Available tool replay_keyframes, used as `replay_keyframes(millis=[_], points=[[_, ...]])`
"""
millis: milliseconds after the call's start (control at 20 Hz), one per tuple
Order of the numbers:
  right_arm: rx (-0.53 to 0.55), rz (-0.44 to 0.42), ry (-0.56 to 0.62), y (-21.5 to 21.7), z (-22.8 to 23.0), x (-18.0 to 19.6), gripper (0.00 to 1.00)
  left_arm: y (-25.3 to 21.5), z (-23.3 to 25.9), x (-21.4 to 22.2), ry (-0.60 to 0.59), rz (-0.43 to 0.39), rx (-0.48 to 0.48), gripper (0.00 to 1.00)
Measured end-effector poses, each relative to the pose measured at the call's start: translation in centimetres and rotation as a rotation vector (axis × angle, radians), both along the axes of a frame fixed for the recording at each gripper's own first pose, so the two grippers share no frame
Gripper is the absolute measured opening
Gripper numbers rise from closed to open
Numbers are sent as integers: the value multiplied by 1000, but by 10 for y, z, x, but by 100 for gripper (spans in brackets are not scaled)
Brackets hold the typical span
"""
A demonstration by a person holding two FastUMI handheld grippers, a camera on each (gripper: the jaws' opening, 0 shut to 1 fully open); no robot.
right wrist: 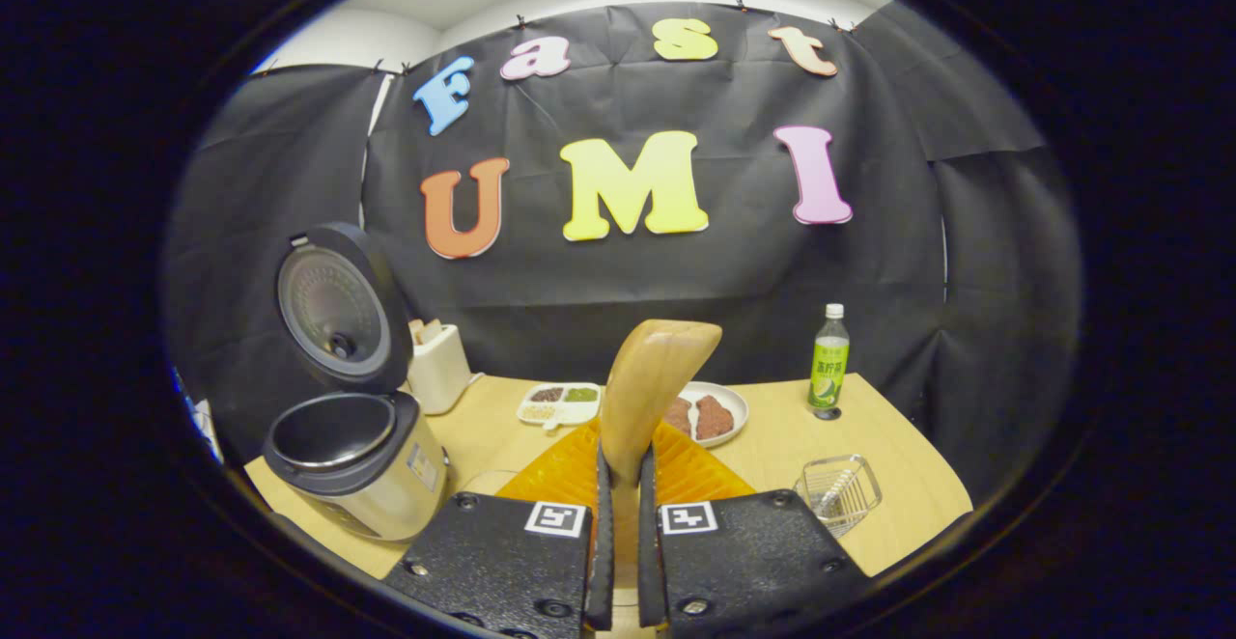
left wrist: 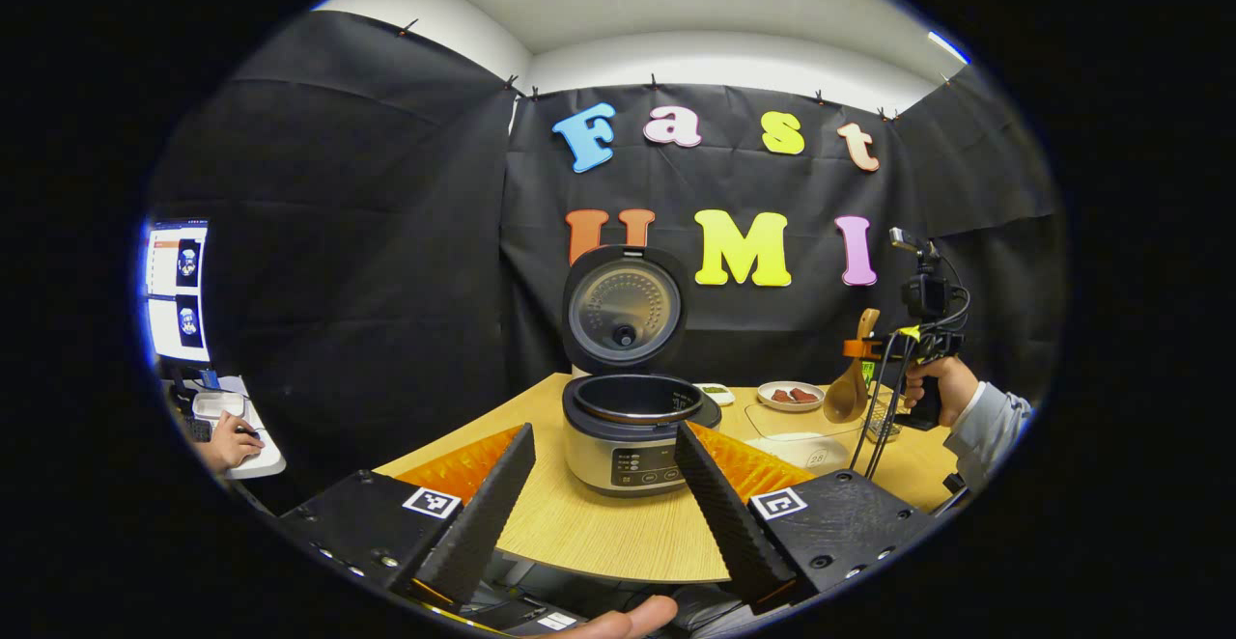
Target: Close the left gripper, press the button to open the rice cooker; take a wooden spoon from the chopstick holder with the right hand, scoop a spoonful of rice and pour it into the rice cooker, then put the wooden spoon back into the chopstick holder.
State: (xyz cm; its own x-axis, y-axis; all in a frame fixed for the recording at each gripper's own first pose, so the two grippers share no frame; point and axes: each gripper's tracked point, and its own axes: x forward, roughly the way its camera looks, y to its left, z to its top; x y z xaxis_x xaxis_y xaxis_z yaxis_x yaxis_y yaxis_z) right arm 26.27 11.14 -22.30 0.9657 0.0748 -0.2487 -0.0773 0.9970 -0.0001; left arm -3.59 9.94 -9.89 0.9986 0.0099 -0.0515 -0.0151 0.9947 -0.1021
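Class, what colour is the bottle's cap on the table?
White, on the green-labelled bottle; clearest in the right gripper view.

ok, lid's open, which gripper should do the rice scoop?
Right. The right gripper has its jaws shut on the wooden spoon, held beside the clear rice container. The left gripper is open, holds nothing, and faces the rice cooker.

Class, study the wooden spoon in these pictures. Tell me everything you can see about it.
The wooden spoon is pale brown, smooth wood with a rounded bowl and a flat handle. The right gripper is shut on its handle, both fingers pressing its sides, so it stands lifted off the table. In the left gripper view the spoon hangs bowl-down beside the clear container, right of the open rice cooker. Whether it holds rice cannot be told.
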Motion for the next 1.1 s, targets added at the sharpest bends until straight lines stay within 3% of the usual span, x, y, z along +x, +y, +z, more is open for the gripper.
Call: replay_keyframes(millis=[200,450,750,1100], points=[[-74,-63,3,2,-39,-3,15,-1,5,-4,-14,-9,14,94],[69,-12,63,27,-63,-16,15,-9,8,-5,-40,-28,27,94],[287,81,141,42,-76,-13,16,-12,2,-3,-17,-23,29,94],[684,29,244,22,-80,-1,15,-22,-5,2,9,-46,21,94]])
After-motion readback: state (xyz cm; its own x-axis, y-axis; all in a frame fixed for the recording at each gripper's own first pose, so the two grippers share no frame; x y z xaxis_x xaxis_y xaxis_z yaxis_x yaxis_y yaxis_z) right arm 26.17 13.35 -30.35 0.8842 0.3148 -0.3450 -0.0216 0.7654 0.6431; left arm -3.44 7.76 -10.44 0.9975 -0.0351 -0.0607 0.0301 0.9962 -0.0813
